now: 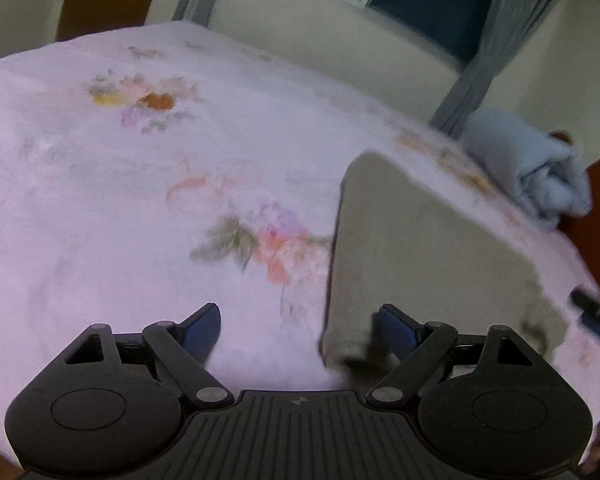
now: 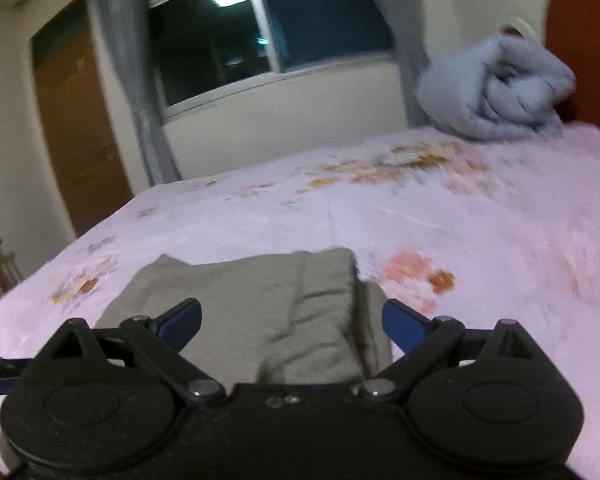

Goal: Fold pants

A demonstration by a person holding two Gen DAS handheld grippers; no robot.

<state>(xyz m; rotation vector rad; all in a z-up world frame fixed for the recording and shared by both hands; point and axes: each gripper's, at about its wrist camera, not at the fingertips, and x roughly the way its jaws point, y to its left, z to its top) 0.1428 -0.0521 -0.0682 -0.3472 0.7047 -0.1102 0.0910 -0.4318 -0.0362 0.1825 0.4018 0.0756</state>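
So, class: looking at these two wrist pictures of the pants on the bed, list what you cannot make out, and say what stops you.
- Near end of the pants: right wrist view, hidden behind the right tongs.
- Flower print on the bedsheet: both views, smeared by blur.
- Right edge of the pants: left wrist view, a dark object at the frame's edge, cut off, cannot be identified.
- Fold count: layers hidden underneath.

a home bedroom at night: a bed with a pink floral bedspread fills the view, a rolled pale blue blanket lies by the reddish headboard, and grey curtains frame a dark window beside a wooden door.
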